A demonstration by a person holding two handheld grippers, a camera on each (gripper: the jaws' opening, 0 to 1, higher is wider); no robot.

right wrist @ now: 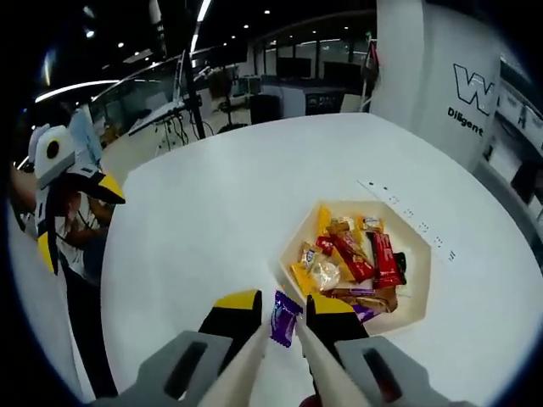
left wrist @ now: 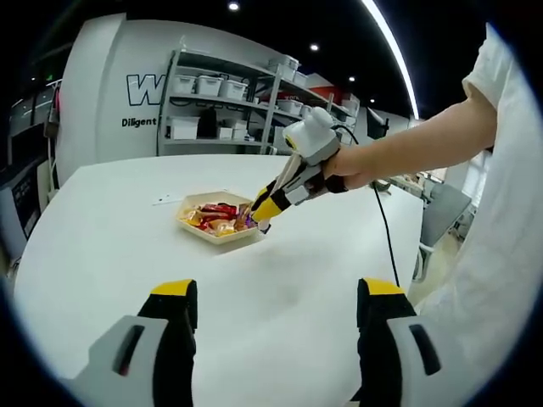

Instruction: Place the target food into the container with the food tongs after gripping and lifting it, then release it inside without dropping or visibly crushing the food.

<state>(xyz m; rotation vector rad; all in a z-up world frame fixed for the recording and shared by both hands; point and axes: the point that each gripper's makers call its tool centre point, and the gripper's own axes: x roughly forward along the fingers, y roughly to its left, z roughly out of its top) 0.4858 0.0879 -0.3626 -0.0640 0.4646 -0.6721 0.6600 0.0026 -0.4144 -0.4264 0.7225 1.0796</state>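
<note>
A cream tray of wrapped snacks sits mid-table; in the right gripper view the tray lies right of centre, its snacks red, yellow and brown. My right gripper is shut on a small purple wrapped candy, held above the table at the tray's near-left rim. In the left gripper view that right gripper reaches in from the right and hangs over the tray's right edge. My left gripper is open above bare table, well short of the tray, with nothing between its jaws.
The white table is wide and round-edged. A person's arm stretches over its right side, with a black cable trailing down. Shelves with boxes stand behind. My left gripper shows at the far left of the right gripper view.
</note>
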